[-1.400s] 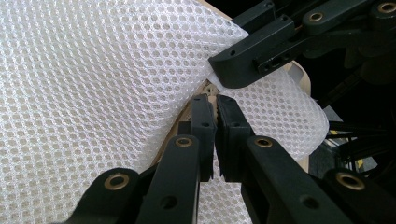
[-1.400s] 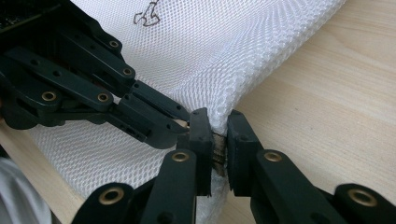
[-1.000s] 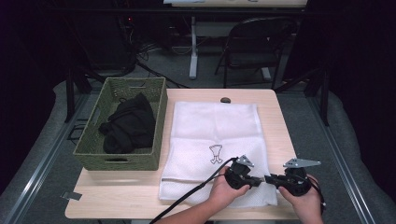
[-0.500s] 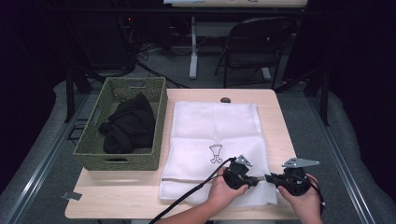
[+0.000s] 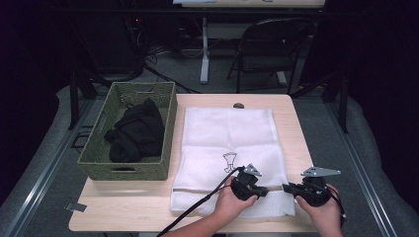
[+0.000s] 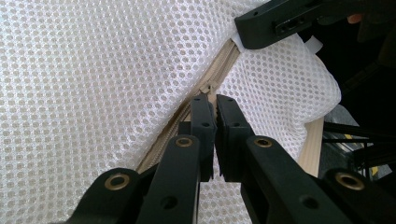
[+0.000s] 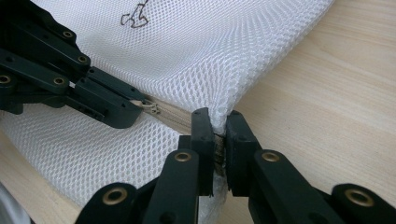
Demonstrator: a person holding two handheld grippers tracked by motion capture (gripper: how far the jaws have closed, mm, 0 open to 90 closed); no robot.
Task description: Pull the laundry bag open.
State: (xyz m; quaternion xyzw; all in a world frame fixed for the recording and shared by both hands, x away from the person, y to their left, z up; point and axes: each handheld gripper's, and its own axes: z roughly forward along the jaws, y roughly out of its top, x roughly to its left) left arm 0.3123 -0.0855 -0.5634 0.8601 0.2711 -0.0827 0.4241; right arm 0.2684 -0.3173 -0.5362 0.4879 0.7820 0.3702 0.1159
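Lying flat: mesh bag [image 5: 228, 148], wooden table [image 5: 291, 123]

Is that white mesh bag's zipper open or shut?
Shut: the zipper slider sits at the mesh bag edge, its tape closed.

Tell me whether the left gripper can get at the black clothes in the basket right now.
Probably not yet: the left gripper is shut at the mesh bag's zipper, and the black clothes lie across the table.

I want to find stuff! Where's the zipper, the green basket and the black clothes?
zipper [image 6: 205, 88]: left gripper view, on its slider, just ahead of the jaw tips.
green basket [image 5: 123, 170]: high view, on its near wall.
black clothes [image 5: 136, 131]: high view, middle of the heap inside the basket.
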